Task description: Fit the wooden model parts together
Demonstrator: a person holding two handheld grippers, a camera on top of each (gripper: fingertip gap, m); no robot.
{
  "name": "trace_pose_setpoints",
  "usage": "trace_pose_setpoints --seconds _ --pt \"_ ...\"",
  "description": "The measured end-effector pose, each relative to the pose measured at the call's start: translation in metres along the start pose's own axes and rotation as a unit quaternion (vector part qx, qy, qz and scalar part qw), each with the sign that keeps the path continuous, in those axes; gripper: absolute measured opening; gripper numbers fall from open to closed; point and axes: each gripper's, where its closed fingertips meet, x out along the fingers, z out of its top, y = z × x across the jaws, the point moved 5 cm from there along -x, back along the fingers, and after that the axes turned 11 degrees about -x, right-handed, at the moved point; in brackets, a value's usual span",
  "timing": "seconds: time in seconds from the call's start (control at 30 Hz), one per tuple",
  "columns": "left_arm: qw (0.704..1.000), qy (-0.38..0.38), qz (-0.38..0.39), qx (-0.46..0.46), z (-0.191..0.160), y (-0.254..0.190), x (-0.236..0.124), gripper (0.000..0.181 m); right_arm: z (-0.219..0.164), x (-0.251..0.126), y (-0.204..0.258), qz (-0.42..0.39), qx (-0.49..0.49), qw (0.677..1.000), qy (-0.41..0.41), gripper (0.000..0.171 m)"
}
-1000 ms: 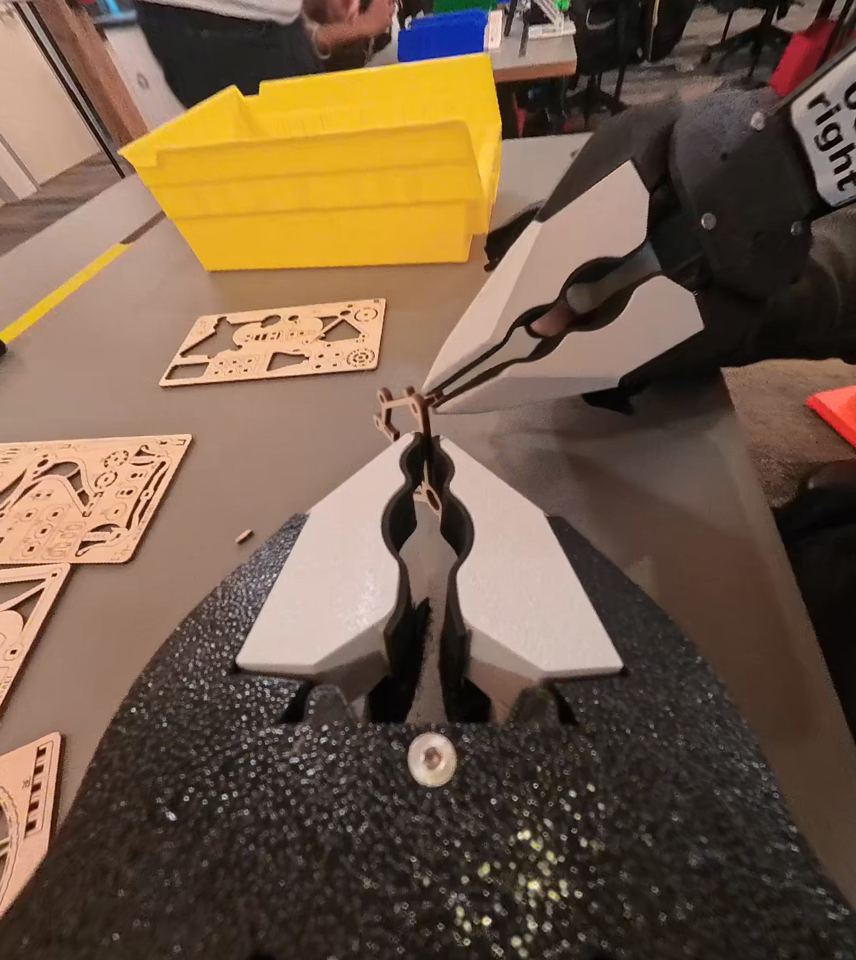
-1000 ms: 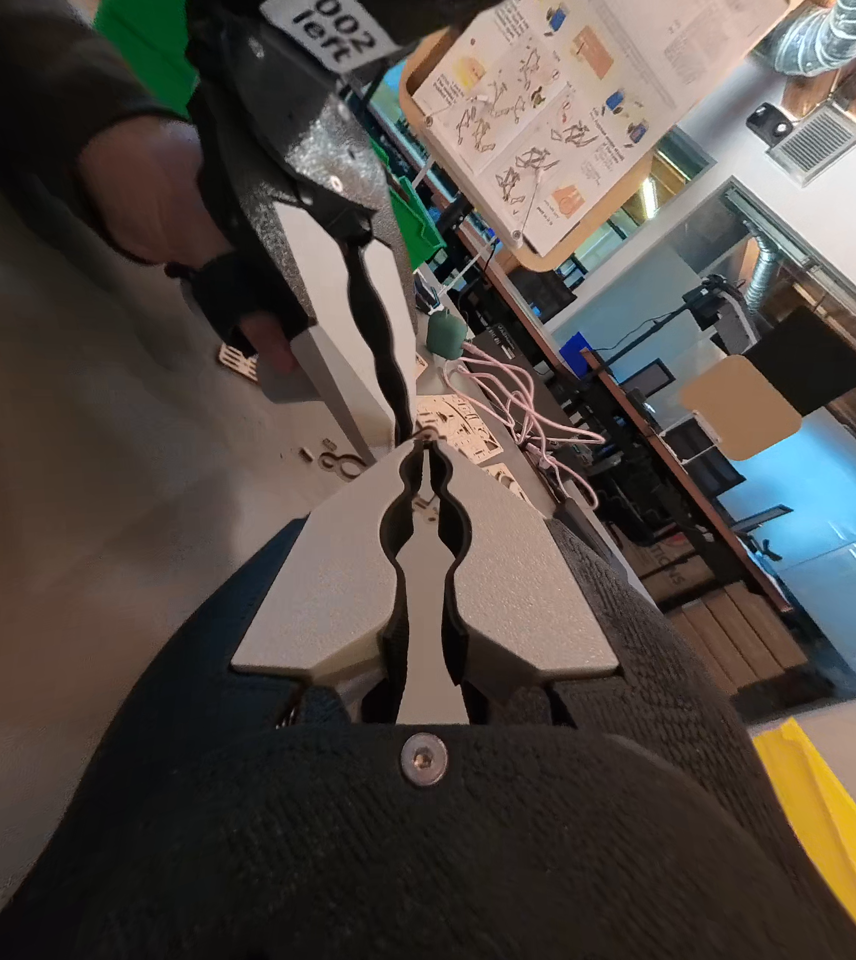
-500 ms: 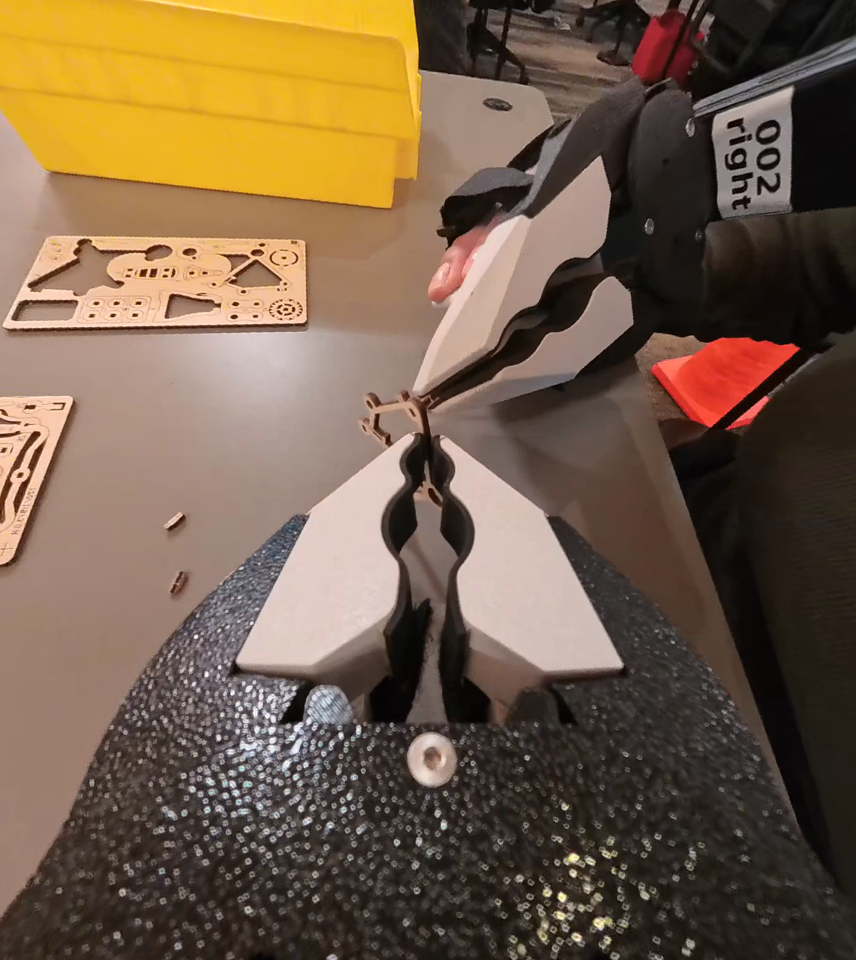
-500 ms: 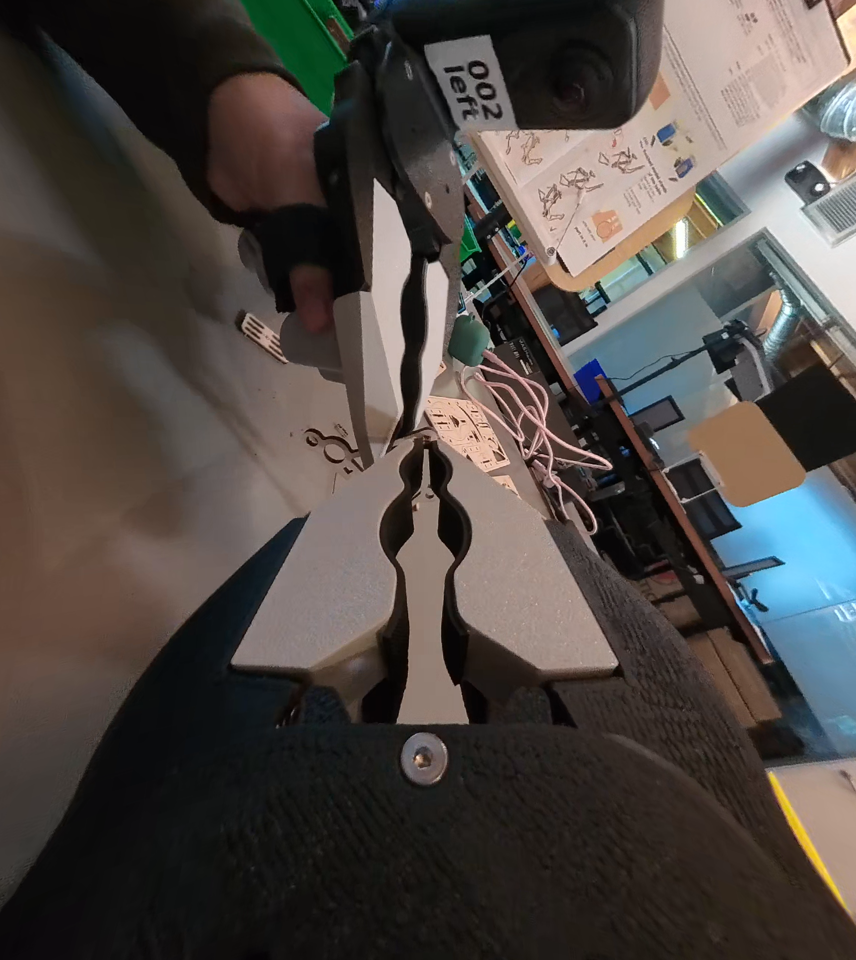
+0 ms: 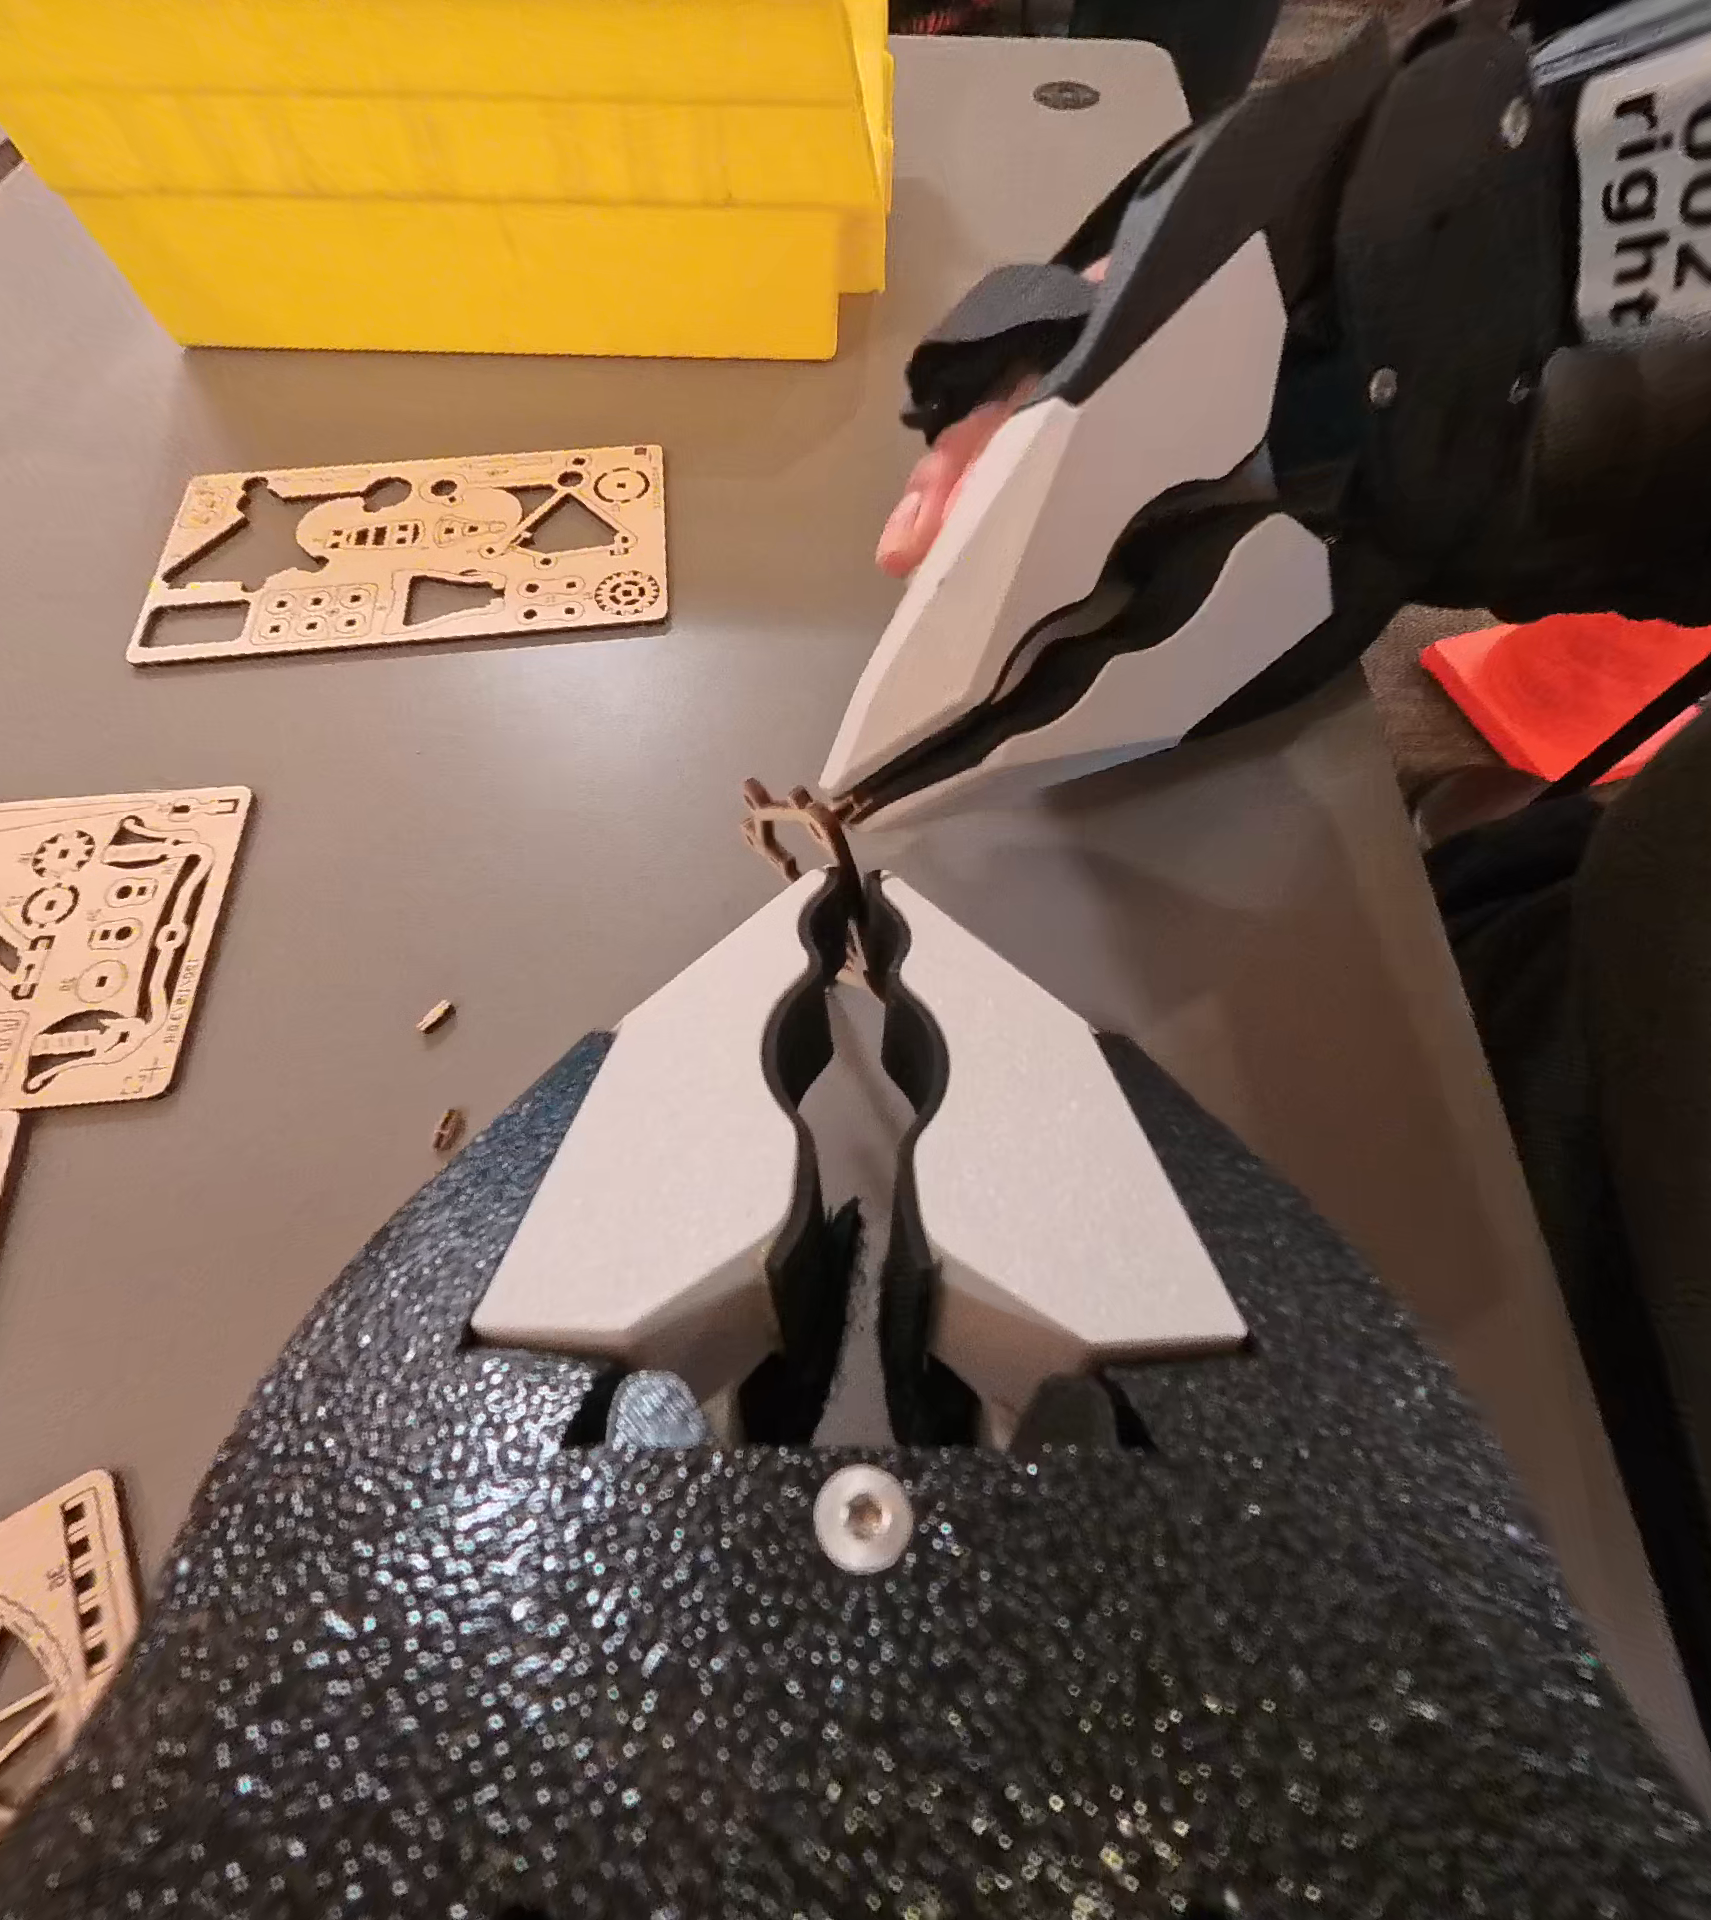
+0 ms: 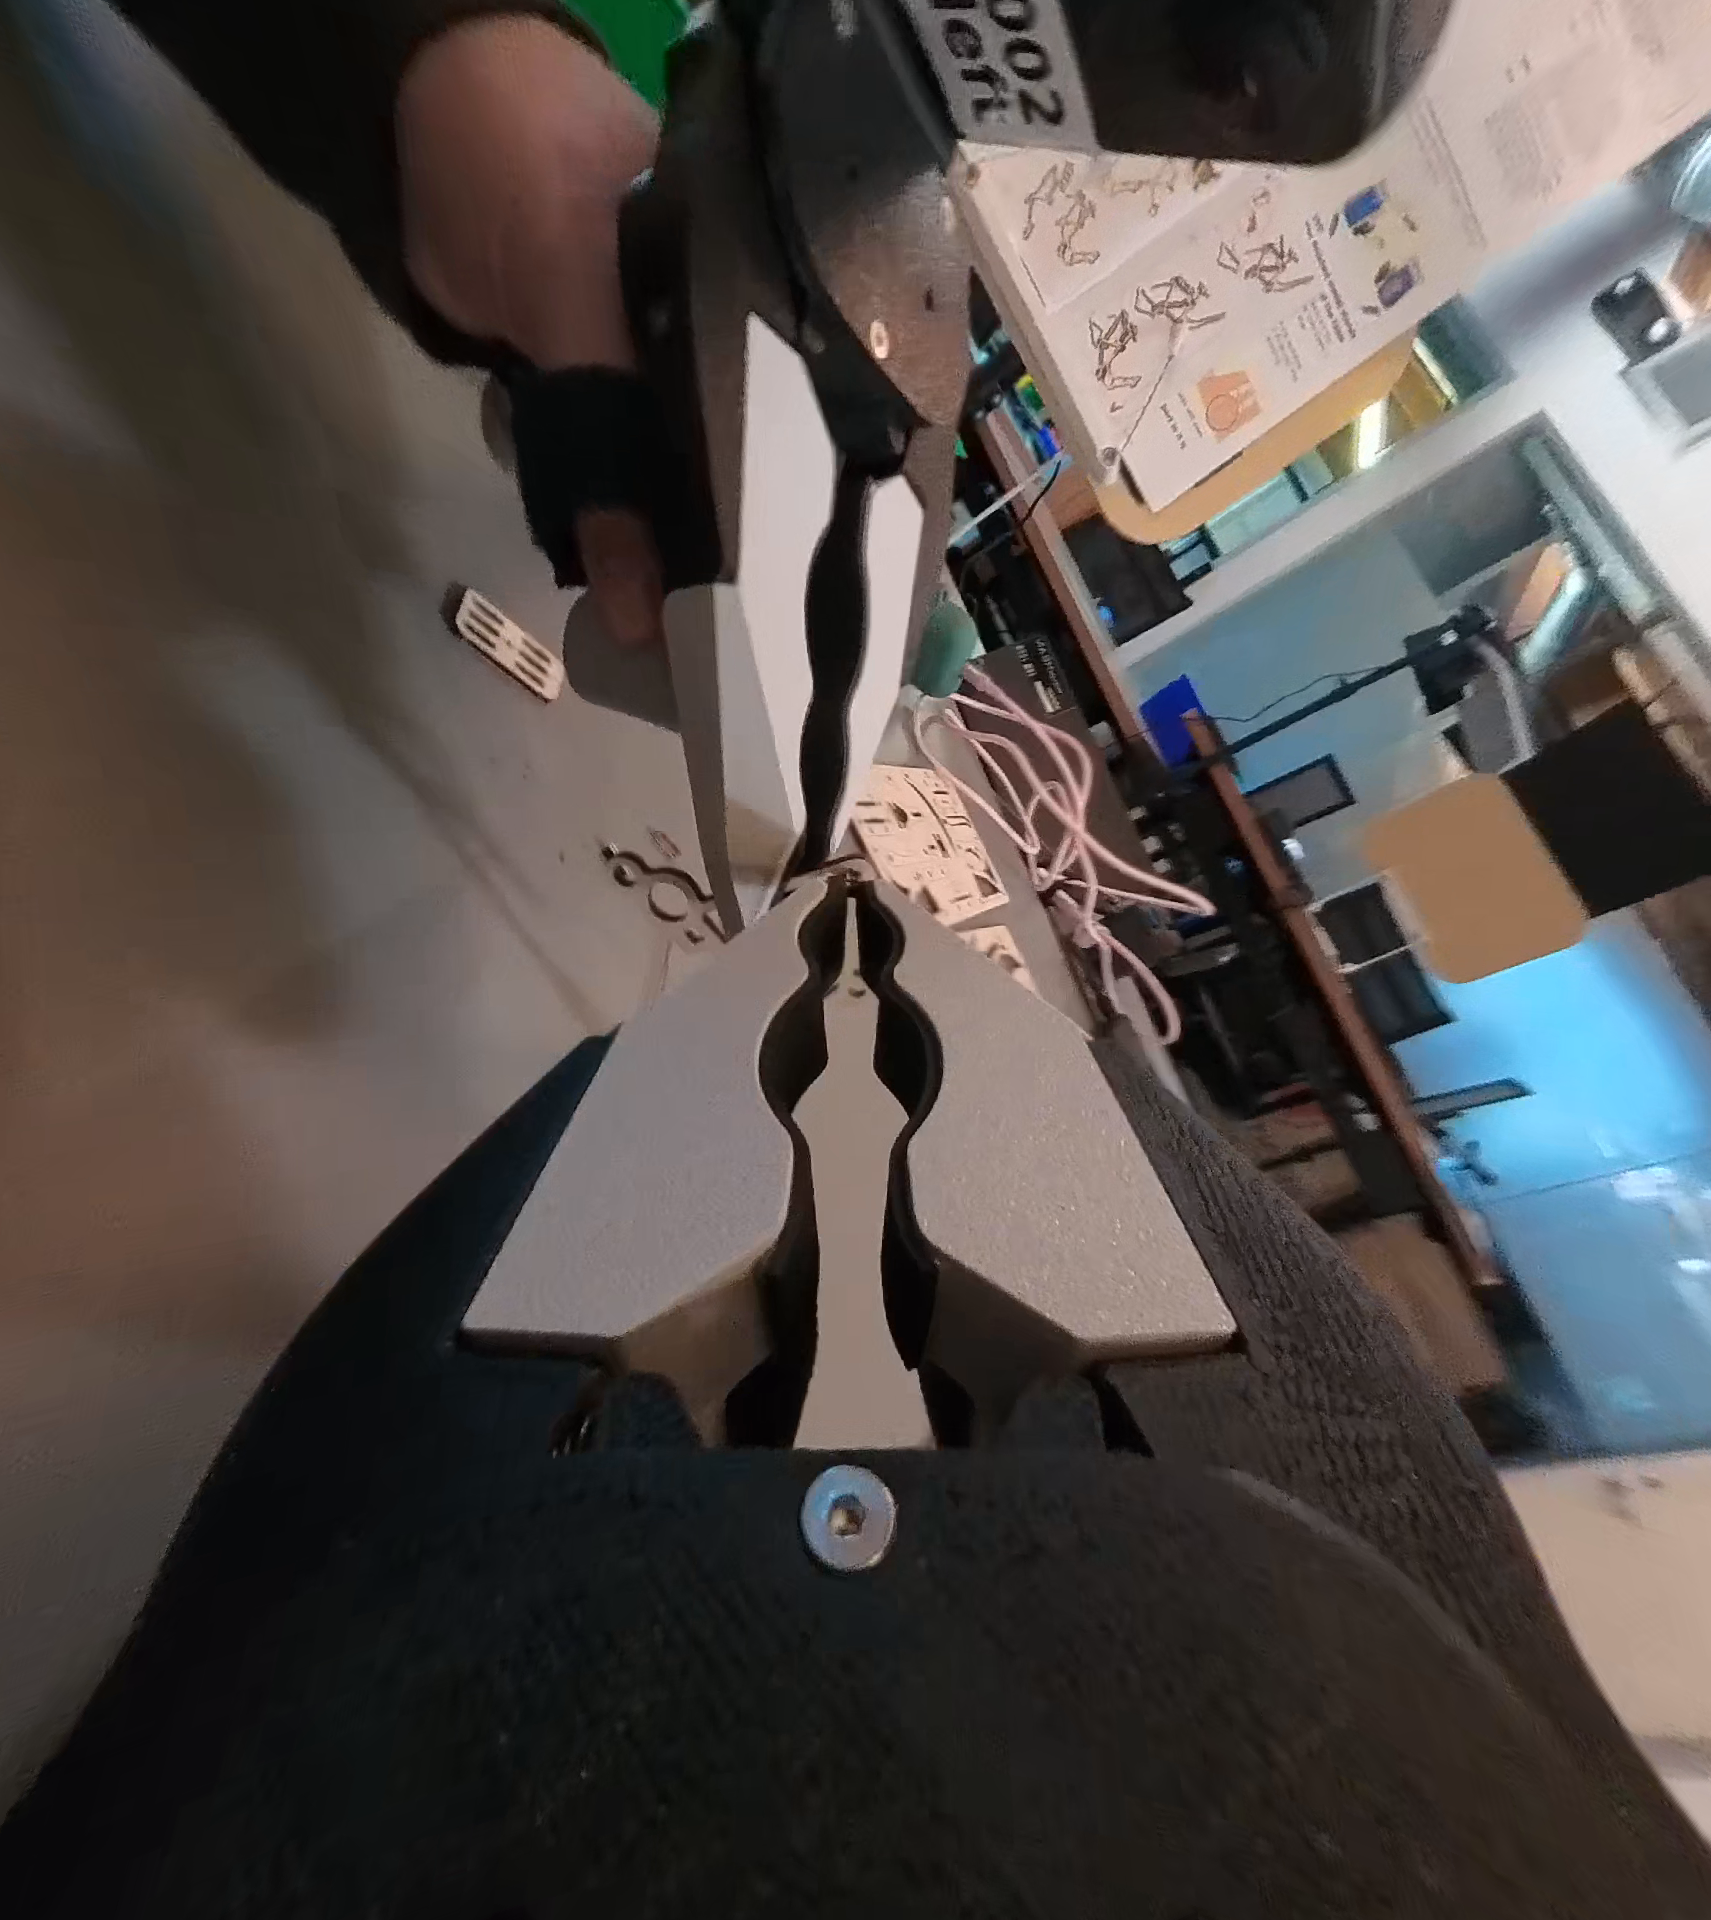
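Note:
In the left wrist view my left gripper [image 5: 846, 885] is shut on a thin dark wooden part [image 5: 859, 940], held edge-on between its grey fingers. My right gripper [image 5: 838, 812] comes in from the upper right and is shut on a small notched wooden part [image 5: 780, 831]. The two parts meet tip to tip above the table. In the right wrist view my right gripper [image 6: 846, 891] pinches its part, mostly hidden, and the left gripper [image 6: 809, 862] points down onto it from above.
Several laser-cut wooden sheets [image 5: 404, 551] [image 5: 51, 935] lie on the grey table at left, with two tiny offcuts [image 5: 435, 1015]. A yellow bin [image 5: 477, 177] stands behind. The table edge [image 5: 1412, 831] and an orange cone [image 5: 1568, 686] are at right. A figure-eight part [image 6: 659, 883] lies on the table. Left and right tips are no more than a few centimetres apart.
Both grippers stay shut with their parts touching. The pair has shifted and tilted together; in the right wrist view the left gripper now stands more upright and closer.

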Motion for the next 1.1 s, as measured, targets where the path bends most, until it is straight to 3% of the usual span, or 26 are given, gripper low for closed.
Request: trace_pose_setpoints --seconds 0.1,0.33,0.43,0.6,0.83,0.93,1.0,1.03,1.1 --pt "1.0 -0.002 0.001 0.002 0.0 0.0 0.0 0.001 -0.002 0.0 -0.002 0.024 0.093 0.995 -0.026 0.0" --pt "0.998 -0.054 0.003 -0.017 0.005 0.004 0.0 0.002 -0.003 0.0 -0.008 -0.001 0.087 0.996 -0.028 0.001" --pt "0.998 -0.054 0.033 0.012 0.005 0.004 0.001 0.019 -0.001 -0.001 -0.012 -0.012 0.089 0.995 -0.038 0.0" --pt "0.994 -0.09 0.046 0.037 0.011 0.0 -0.001 0.002 0.003 -0.003 -0.016 -0.028 0.088 0.995 -0.044 0.001" --pt "0.994 -0.056 0.078 0.048 0.01 0.002 -0.002 0.0 0.004 0.001 -0.014 -0.051 0.012 0.999 0.007 0.0" --pt "0.997 -0.044 0.049 0.036 0.008 0.0 -0.002 0.0 0.002 0.002 -0.01 -0.052 -0.036 0.998 0.028 0.0" --pt "0.998 -0.04 -0.048 0.012 0.008 -0.019 0.002 0.0 -0.001 0.005 -0.007 -0.04 -0.045 0.998 0.036 0.0" --pt "0.998 -0.025 -0.061 0.02 0.004 -0.028 0.008 0.0 0.001 0.005 -0.008 -0.039 -0.034 0.998 0.022 0.0" --pt "0.996 -0.001 -0.026 0.086 -0.005 -0.034 0.016 0.0 0.002 0.002 -0.014 -0.043 0.015 0.999 -0.006 0.0"
